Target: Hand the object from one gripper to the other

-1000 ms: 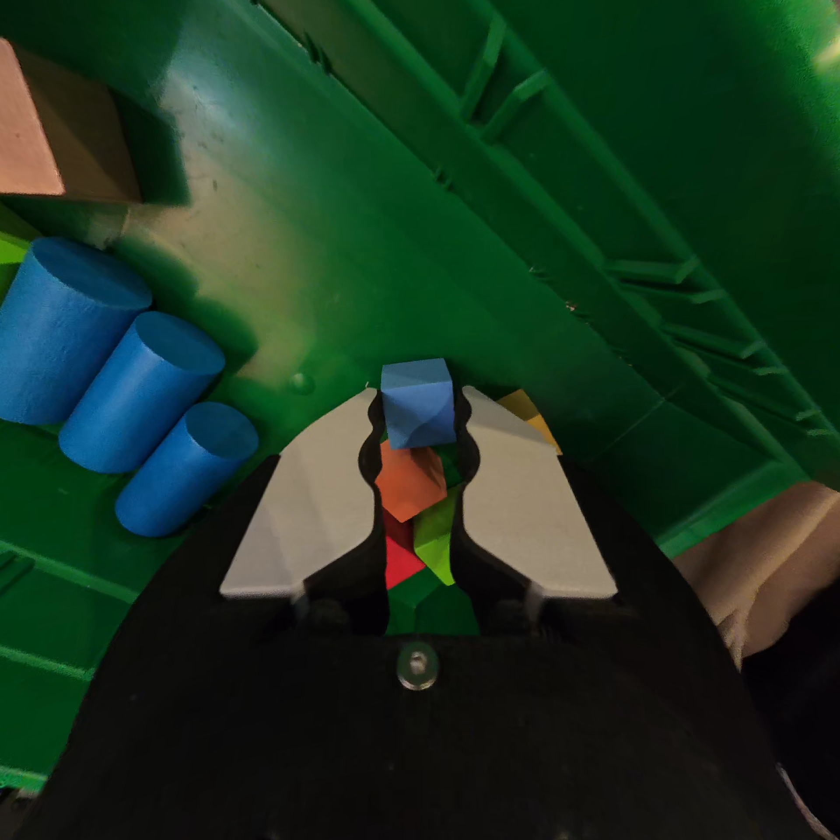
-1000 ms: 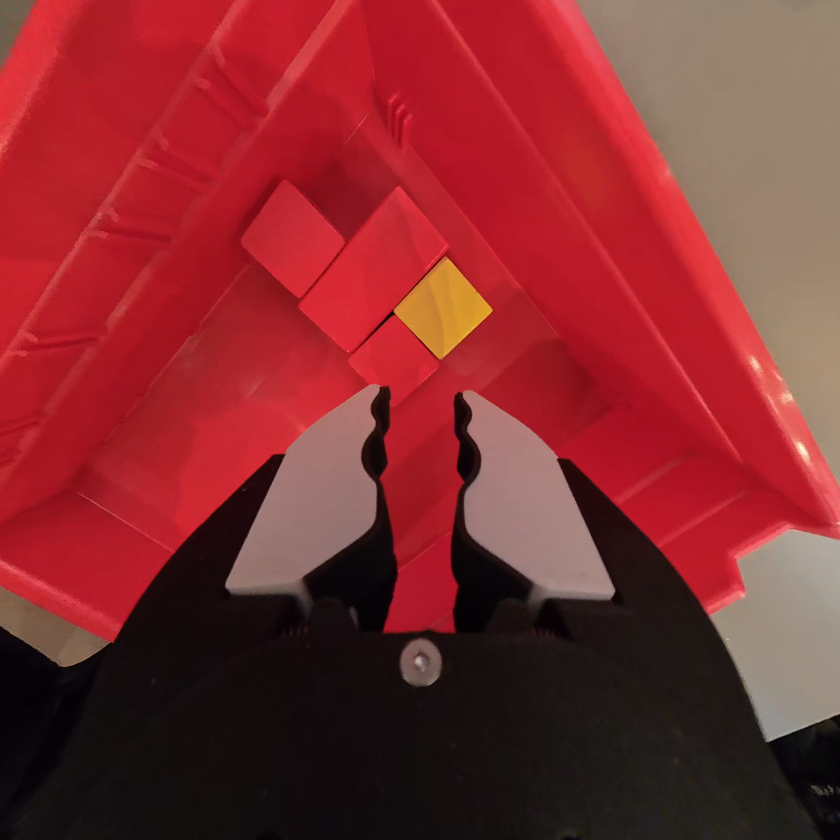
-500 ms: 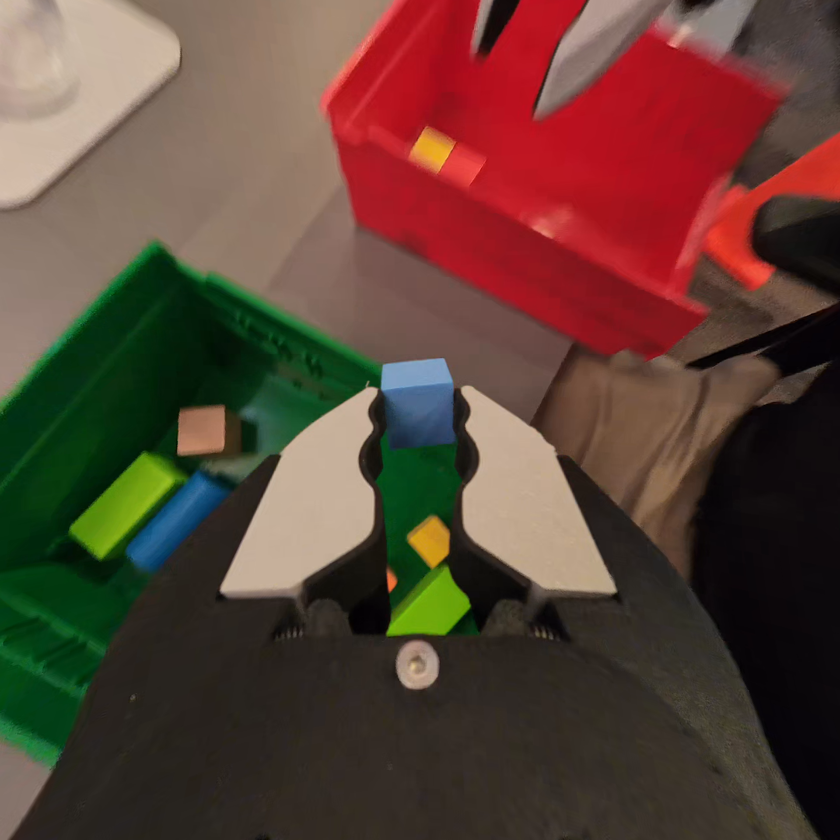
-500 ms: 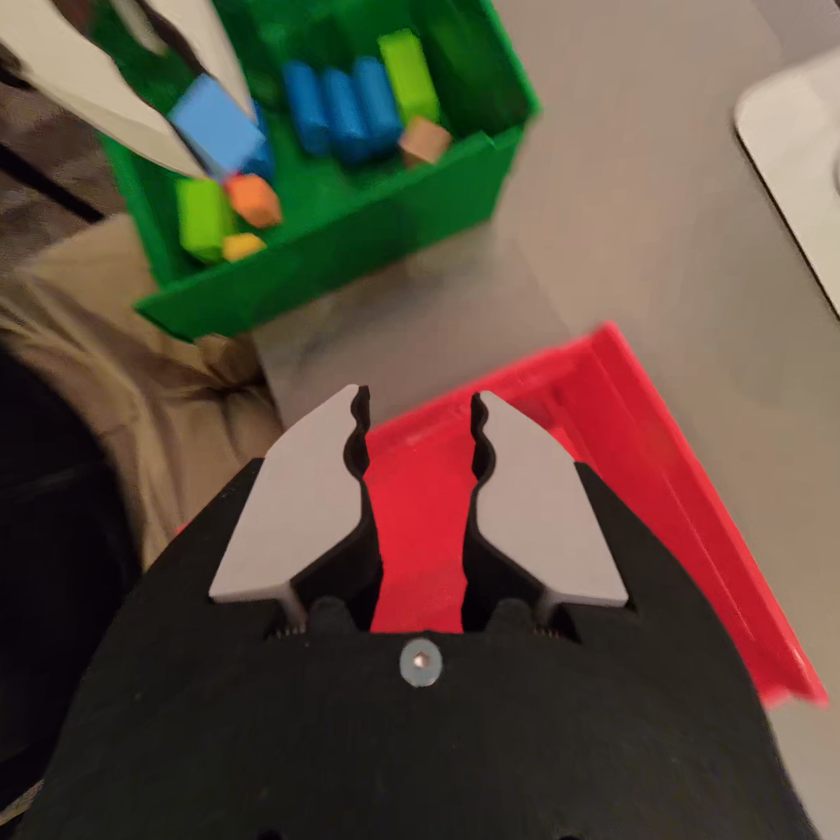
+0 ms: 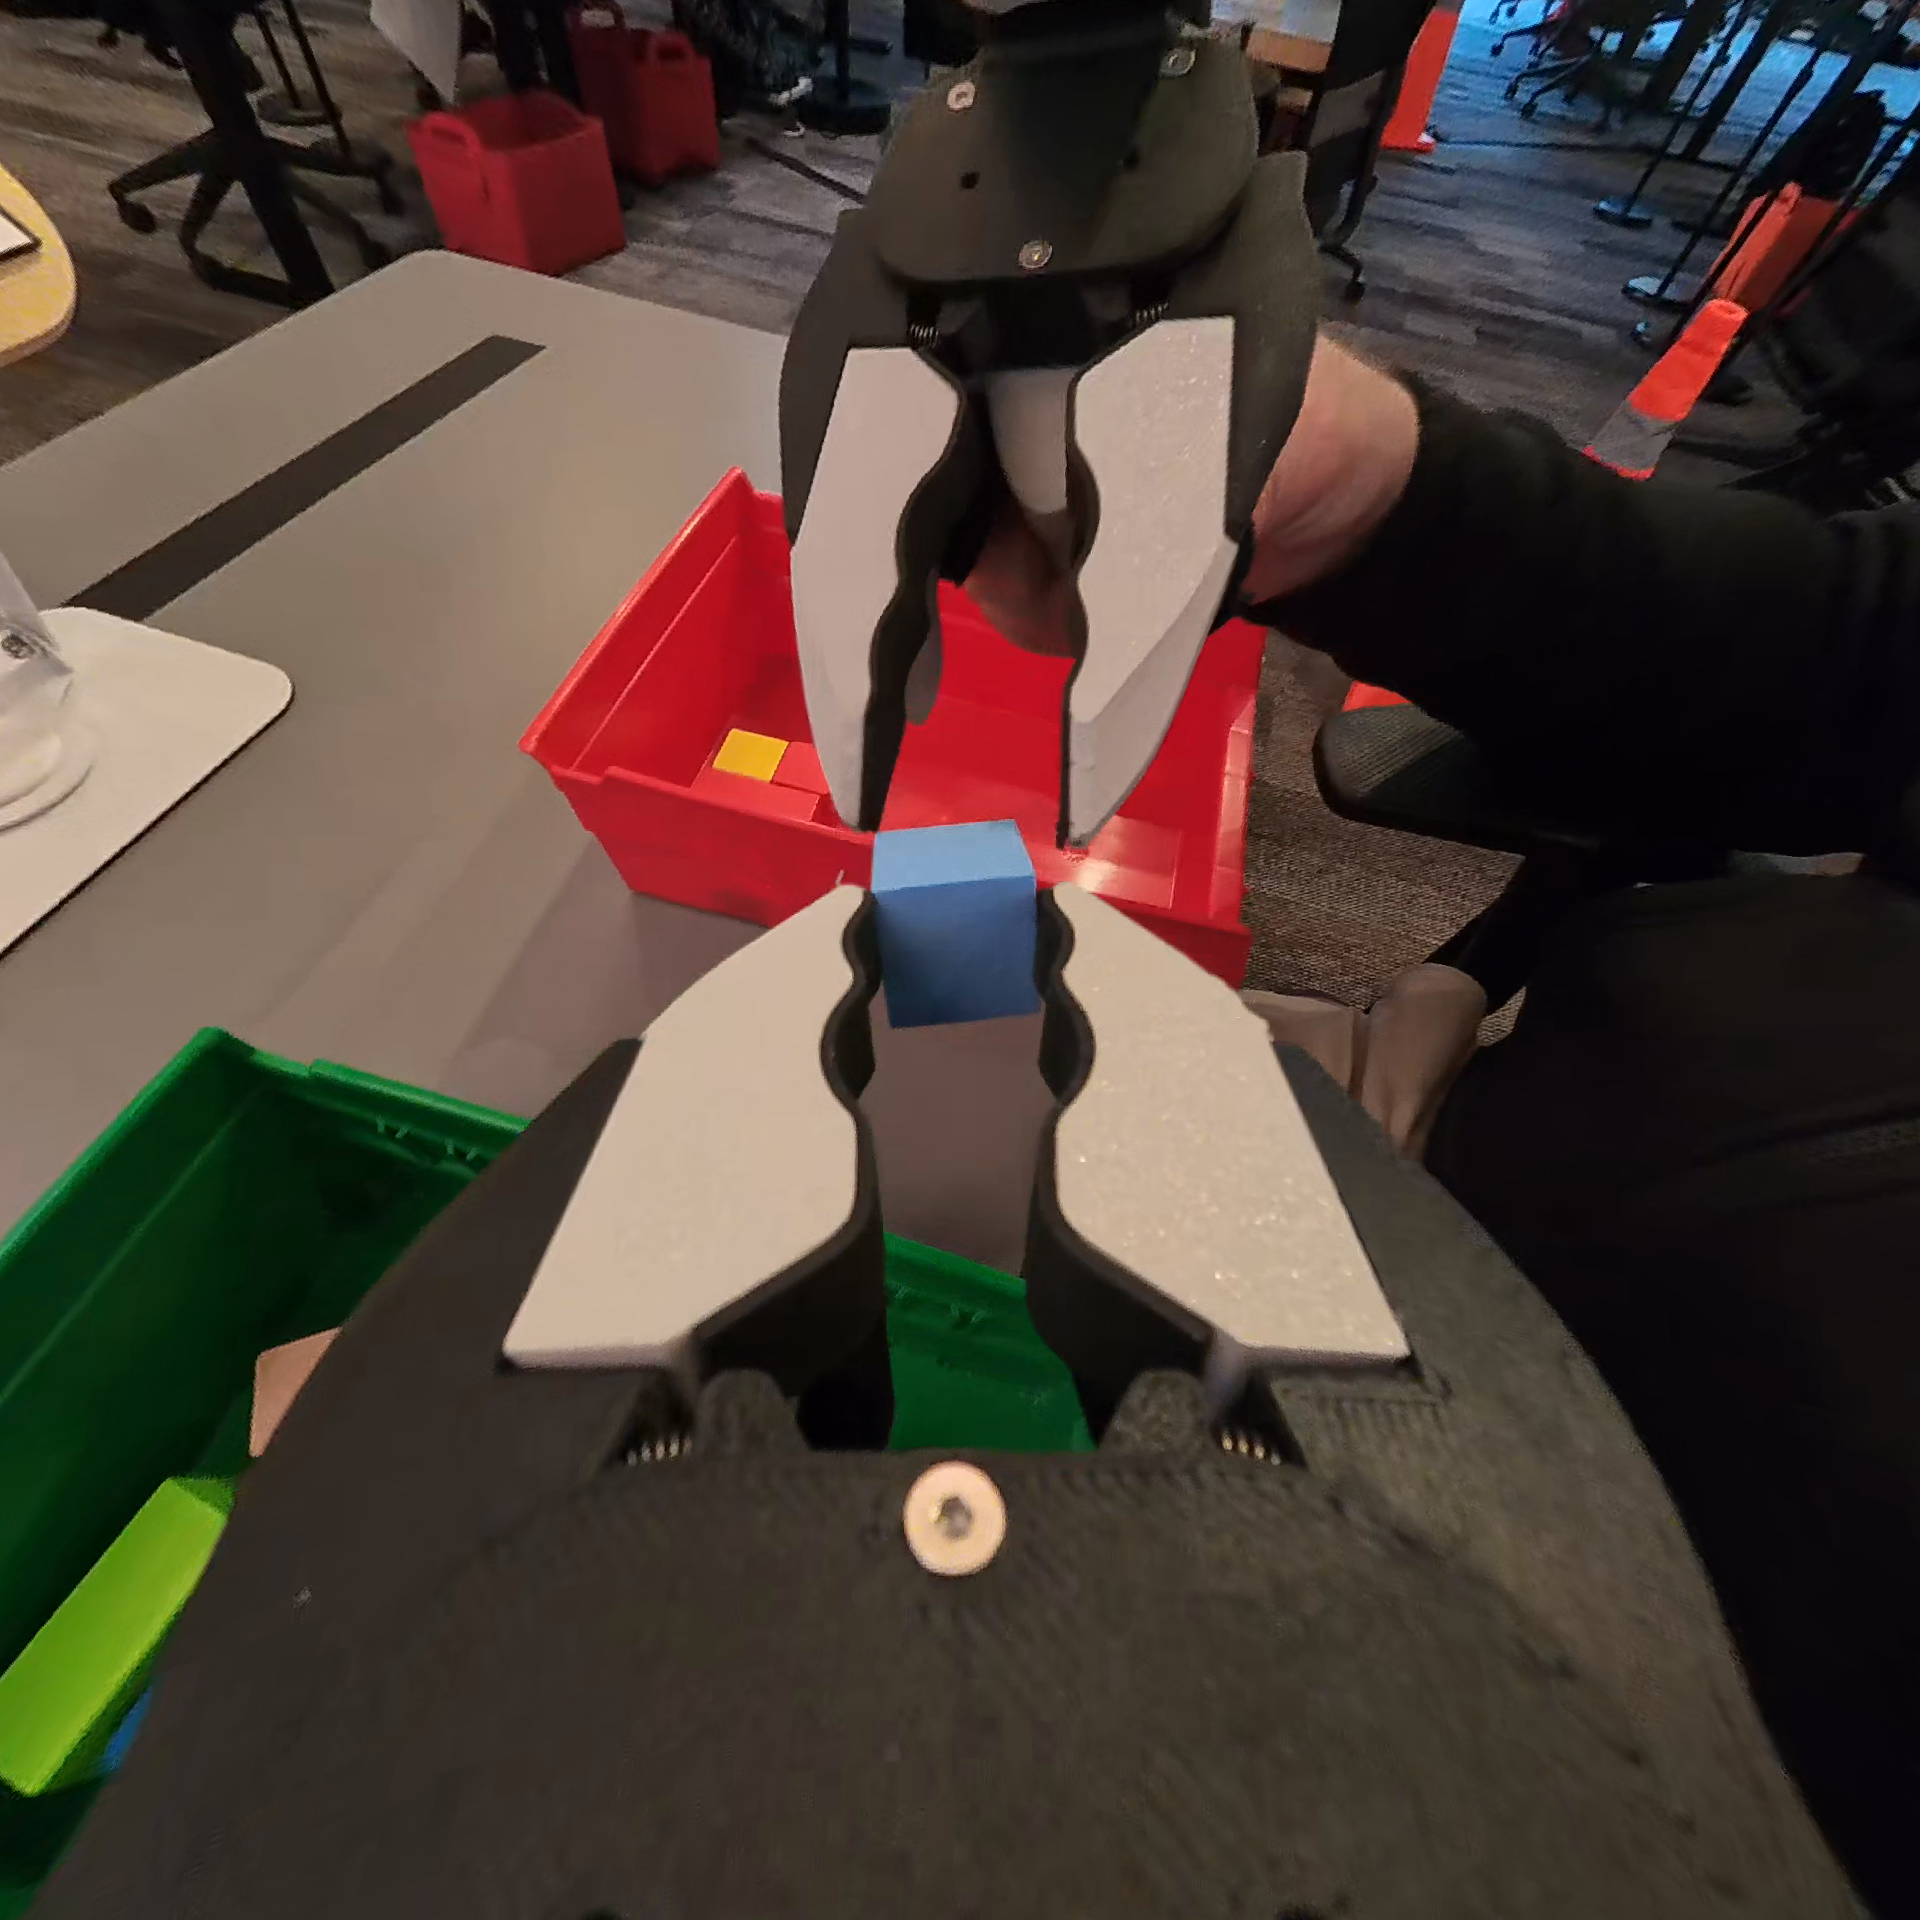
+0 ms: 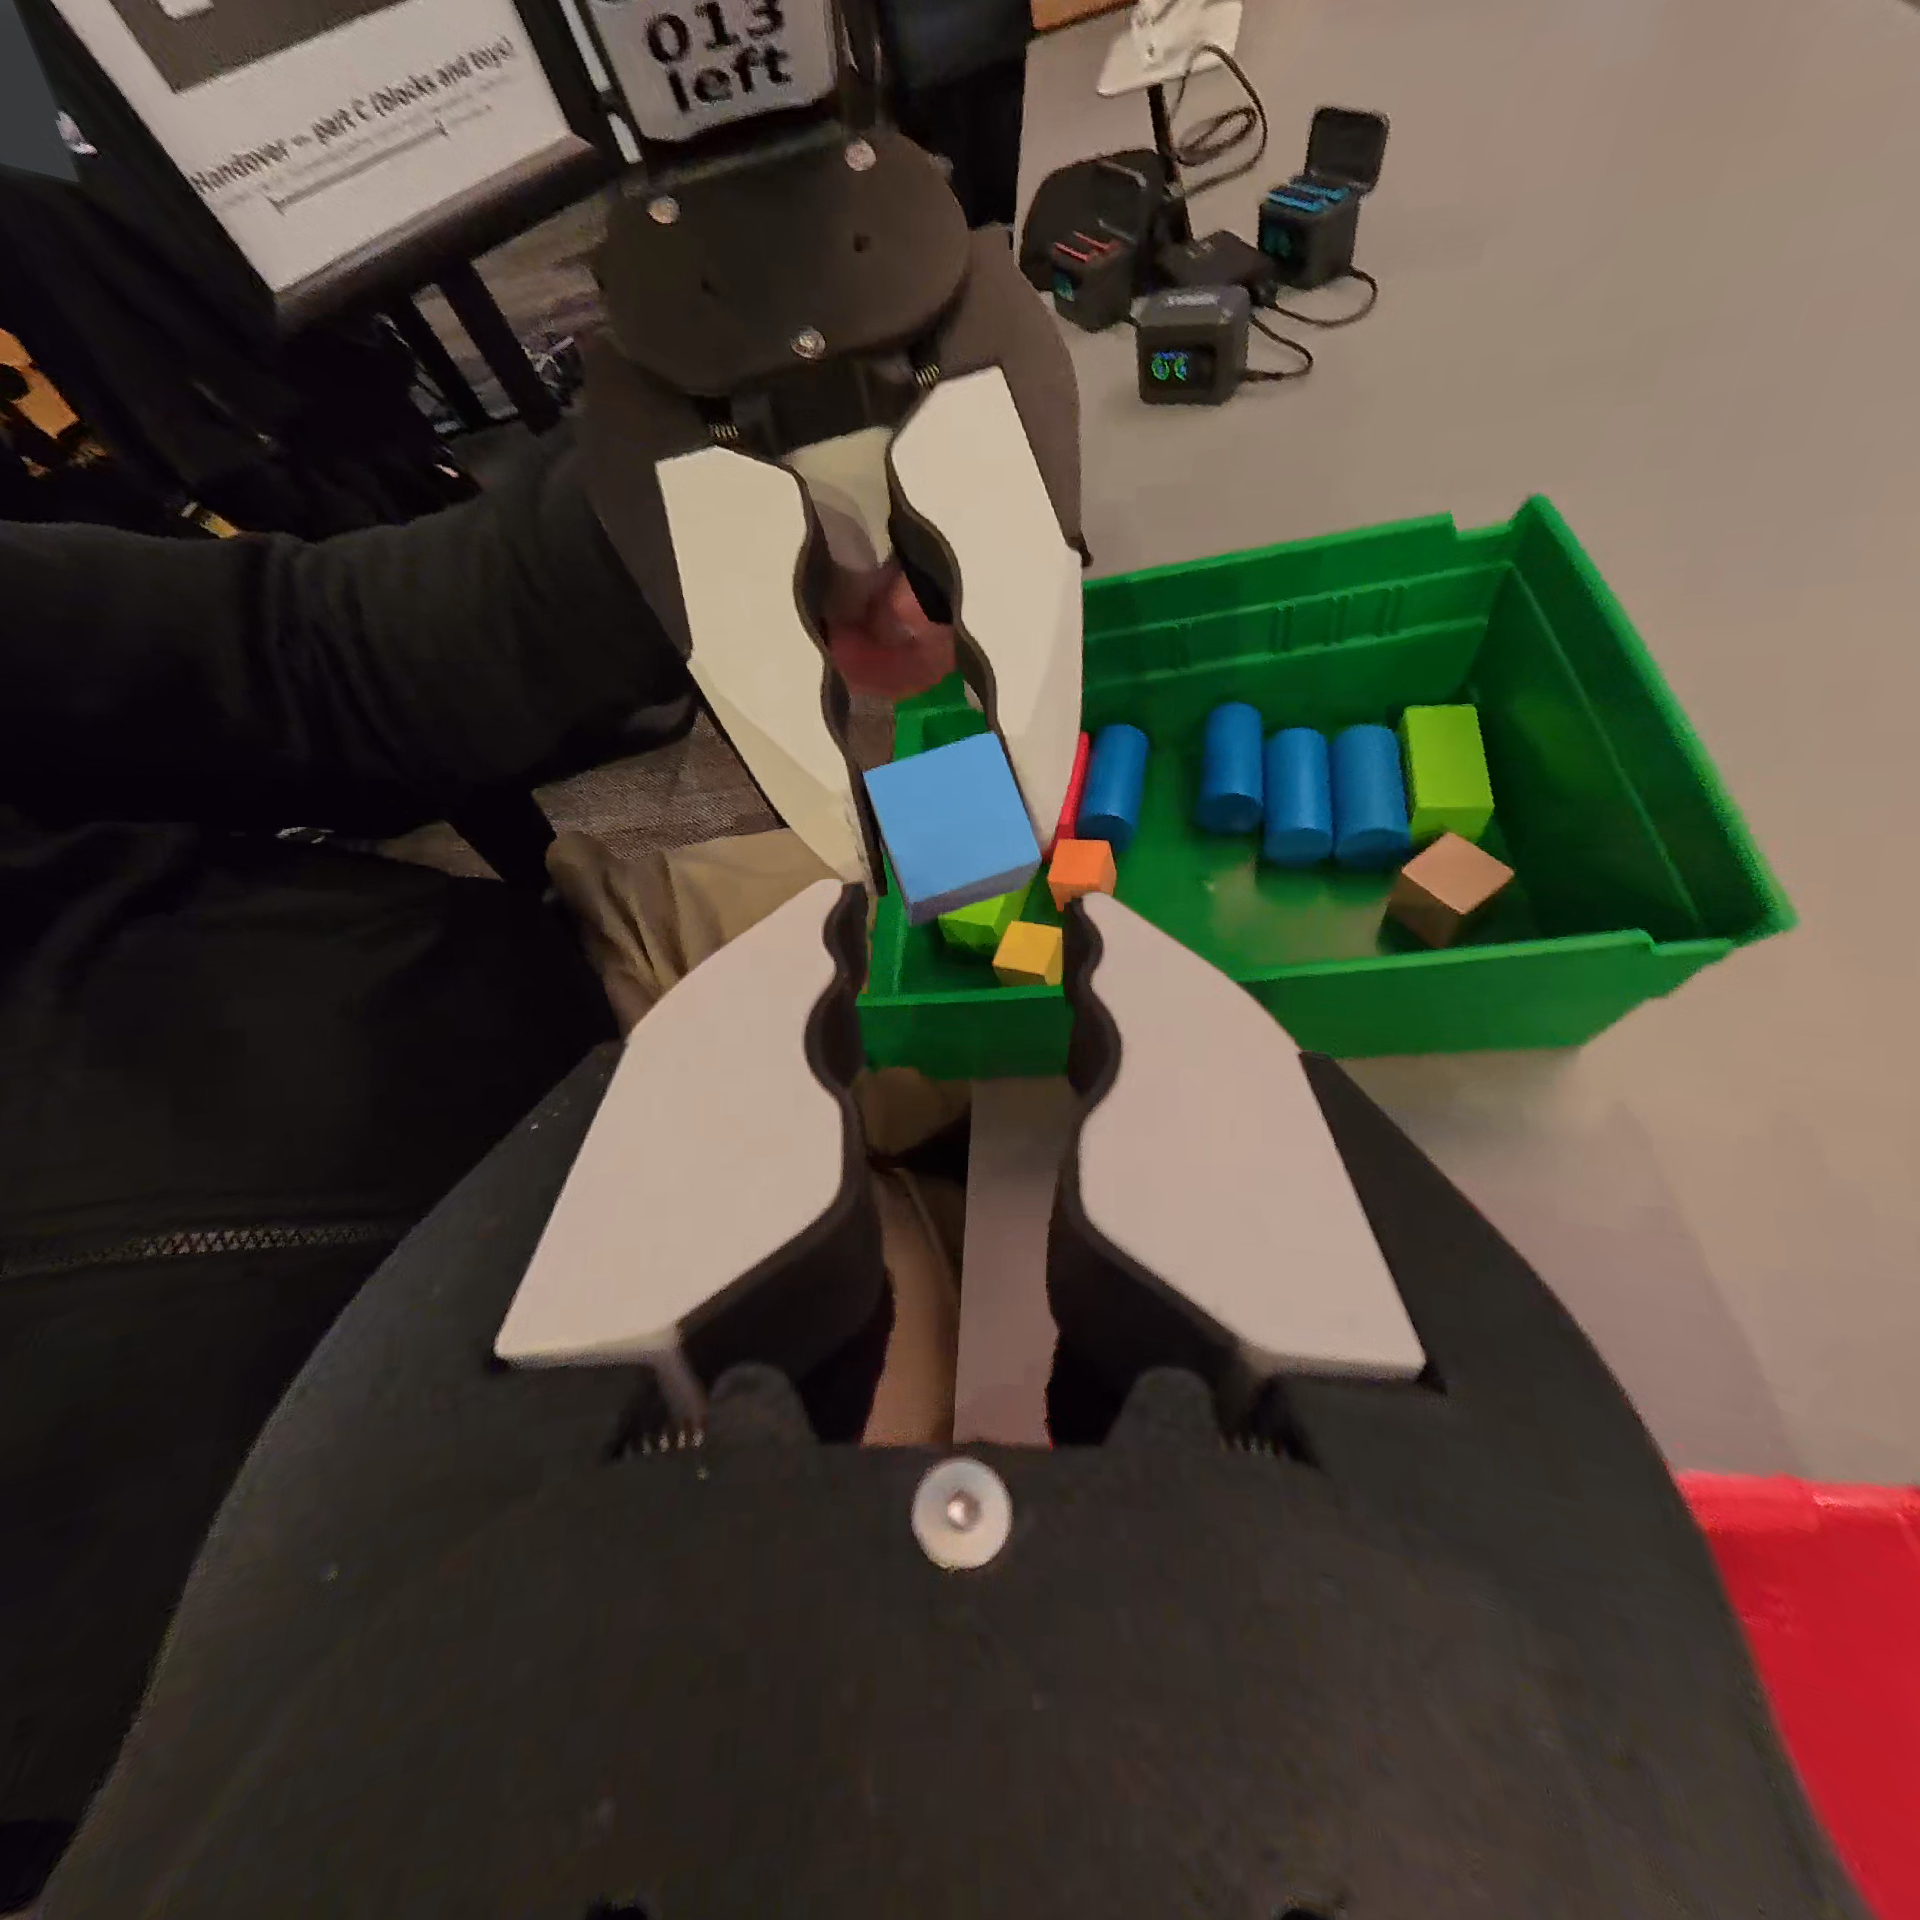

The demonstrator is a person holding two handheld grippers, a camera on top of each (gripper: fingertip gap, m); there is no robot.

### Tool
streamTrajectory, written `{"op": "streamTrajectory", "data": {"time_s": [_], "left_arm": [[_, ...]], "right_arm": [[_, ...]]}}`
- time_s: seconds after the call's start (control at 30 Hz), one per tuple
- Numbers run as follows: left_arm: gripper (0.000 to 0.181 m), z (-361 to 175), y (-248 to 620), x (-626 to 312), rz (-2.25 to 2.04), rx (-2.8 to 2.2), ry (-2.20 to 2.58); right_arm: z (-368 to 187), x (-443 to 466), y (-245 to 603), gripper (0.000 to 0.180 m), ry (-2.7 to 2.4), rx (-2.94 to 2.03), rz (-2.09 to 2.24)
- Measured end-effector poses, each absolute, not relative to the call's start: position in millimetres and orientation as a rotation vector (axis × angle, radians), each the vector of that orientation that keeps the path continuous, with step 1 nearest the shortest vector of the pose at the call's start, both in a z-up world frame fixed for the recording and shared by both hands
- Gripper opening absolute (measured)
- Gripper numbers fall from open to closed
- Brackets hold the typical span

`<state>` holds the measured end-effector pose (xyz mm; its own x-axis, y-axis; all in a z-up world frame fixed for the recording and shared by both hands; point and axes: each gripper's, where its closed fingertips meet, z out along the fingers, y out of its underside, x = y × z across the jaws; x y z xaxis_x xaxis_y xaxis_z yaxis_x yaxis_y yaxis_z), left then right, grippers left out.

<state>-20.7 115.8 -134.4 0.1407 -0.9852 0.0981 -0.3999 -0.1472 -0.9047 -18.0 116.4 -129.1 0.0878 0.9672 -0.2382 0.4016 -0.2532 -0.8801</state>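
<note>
The grey tabletop (image 5: 395, 582) spreads under everything, with the red plastic bin (image 5: 665, 821) on the far side in the left wrist view and the green plastic bin (image 6: 1538, 977) of loose blocks sitting well apart from it. In that green bin: blue cylinders (image 6: 1299, 795) lying in a row, a lime block (image 6: 1444, 769), a brown cube (image 6: 1449, 888), small orange and yellow cubes near the front corner.

Now the action, up in the air between the bins. The left gripper (image 5: 954, 914) is clamped on the blue foam cube (image 5: 956, 925), pinching it right at the fingertips, so a good part of the cube stands proud beyond them. And here is the right gripper (image 6: 961, 920), nose to nose with it, jaws spread a little wider than the cube and holding nothing. In the left wrist view its tips (image 5: 961, 831) sit at the cube's far edge, either side of it; whether they touch the faces yet is hard to call from these angles (the right wrist view is slightly smeared).

So the handover is at the approach-and-align stage, cube not yet passed. The next move, by my reading, calls for the right gripper to slide on over the exposed half, squeeze firmly, and only then for the left to let go. Release early and that cube drops.
</note>
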Motion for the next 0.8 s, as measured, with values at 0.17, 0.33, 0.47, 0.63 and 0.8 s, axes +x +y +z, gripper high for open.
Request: {"op": "streamTrajectory", "data": {"time_s": [0.17,0.33,0.47,0.63,0.8], "left_arm": [[0.028,-130.2,110.6,-16.6,-1.017,-1.632,1.360],[0.028,-129.7,105.0,-14.1,-1.033,-1.615,1.382],[0.028,-129.5,103.8,-14.1,-1.043,-1.612,1.382],[0.029,-126.8,106.6,-13.3,-1.061,-1.619,1.347],[0.029,-123.5,109.9,-13.6,-1.074,-1.620,1.308]], "right_arm": [[-126.8,-21.8,112.2,0.031,-1.355,-1.701,1.192],[-124.6,-23.0,106.7,0.028,-1.360,-1.681,1.251],[-124.0,-22.2,105.6,0.026,-1.371,-1.683,1.231],[-121.9,-19.8,108.2,0.026,-1.348,-1.698,1.226],[-116.4,-13.1,113.4,0.026,-1.311,-1.698,1.224]]}}
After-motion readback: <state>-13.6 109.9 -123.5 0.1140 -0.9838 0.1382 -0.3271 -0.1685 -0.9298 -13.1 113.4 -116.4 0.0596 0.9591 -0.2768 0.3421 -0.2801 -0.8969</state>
